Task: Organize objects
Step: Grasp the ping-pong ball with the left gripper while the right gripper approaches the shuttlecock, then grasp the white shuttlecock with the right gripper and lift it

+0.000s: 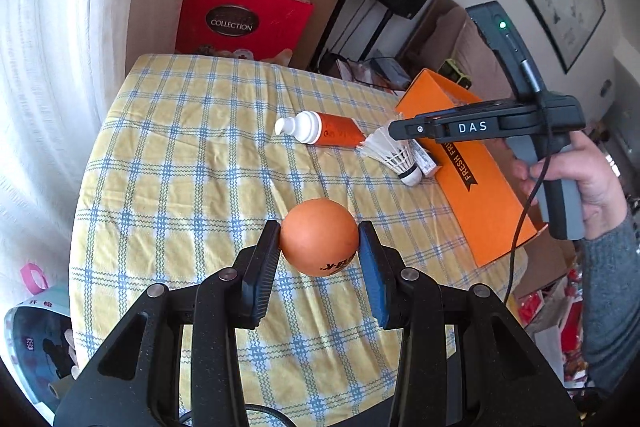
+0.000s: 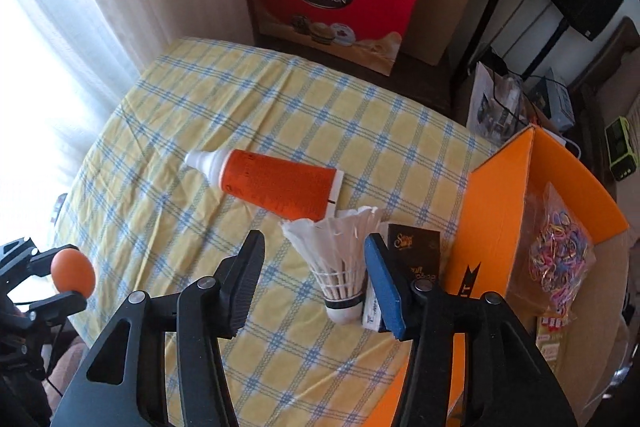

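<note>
Two views split our work: our left gripper [image 1: 319, 247] clamps the orange ball [image 1: 319, 242] above the checked table [image 1: 192, 163]. Only the right wrist view shows our right gripper [image 2: 316, 259] parted around the shuttlecock [image 2: 340, 267] near the table's right edge, beside the orange box [image 2: 492, 227] holding rubber bands [image 2: 560, 255].

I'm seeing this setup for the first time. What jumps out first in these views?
The orange ball, clamped between the left gripper pads above the checked tablecloth. Next, the white shuttlecock between the right gripper jaws, not yet pinched, beside the orange box, with an orange tube lying behind.
</note>
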A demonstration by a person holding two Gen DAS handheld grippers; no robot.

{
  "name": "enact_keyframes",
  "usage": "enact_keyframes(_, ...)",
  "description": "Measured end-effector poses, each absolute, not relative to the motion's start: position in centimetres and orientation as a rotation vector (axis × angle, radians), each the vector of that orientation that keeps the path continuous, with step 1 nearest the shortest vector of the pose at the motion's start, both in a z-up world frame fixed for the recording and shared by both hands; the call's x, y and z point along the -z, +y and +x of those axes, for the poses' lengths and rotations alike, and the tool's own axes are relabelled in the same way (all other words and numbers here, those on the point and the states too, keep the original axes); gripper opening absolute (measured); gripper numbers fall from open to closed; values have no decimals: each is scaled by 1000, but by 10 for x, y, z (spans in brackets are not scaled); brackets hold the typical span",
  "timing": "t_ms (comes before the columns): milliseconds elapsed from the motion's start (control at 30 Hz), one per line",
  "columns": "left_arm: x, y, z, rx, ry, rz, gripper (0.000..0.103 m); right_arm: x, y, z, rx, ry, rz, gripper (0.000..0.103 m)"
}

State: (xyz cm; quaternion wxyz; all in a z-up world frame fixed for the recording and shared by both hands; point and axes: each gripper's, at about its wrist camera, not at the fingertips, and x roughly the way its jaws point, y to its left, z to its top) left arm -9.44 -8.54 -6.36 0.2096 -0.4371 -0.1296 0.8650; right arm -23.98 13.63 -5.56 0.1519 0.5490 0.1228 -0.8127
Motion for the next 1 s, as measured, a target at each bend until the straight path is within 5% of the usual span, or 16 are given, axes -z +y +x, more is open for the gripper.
enact_keyframes(500, 67, -76, -91, -2378, -357, -1223, 36, 90, 123, -243, 2346, 542, 1637, 56)
enact_keyframes(633, 66, -75, -89, -2378, -357, -1222, 36, 94, 119, -240, 2394, 661, 1610, 42)
enact_keyframes(1000, 52, -57, -90, -2358, -324, -1202, 36, 55, 140, -217, 2405, 338, 1494, 37)
